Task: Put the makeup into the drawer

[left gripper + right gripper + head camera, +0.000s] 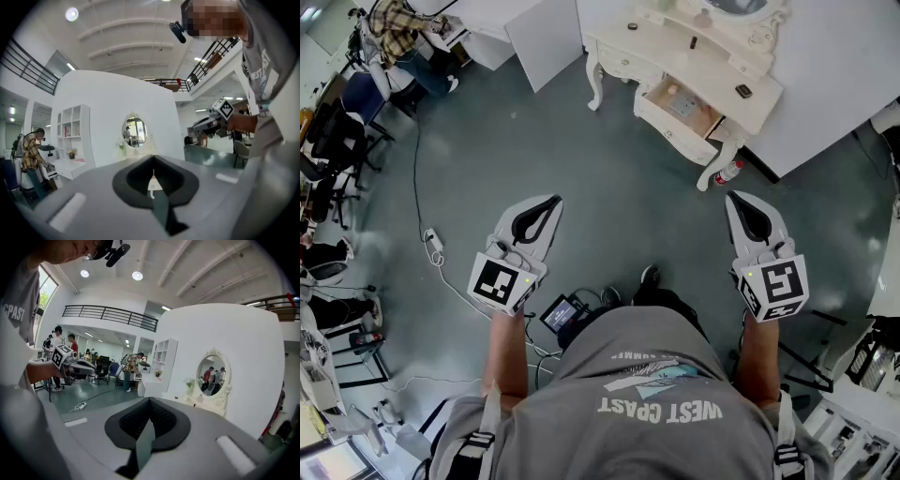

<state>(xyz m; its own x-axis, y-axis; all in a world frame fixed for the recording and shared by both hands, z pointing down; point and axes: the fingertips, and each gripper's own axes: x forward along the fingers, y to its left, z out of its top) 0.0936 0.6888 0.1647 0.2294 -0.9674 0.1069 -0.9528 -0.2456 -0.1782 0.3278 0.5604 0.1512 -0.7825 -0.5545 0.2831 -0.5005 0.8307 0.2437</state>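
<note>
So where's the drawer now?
In the head view, upper right: the drawer stands open from the white dressing table, beyond the right gripper, above a bottle on the floor.

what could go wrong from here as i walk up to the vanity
The bottle by the vanity leg could get kicked on approach. The power strip and its cable on the floor could trip you. The left gripper and right gripper are shut; reaching that way would knock items, not grip them.
</note>
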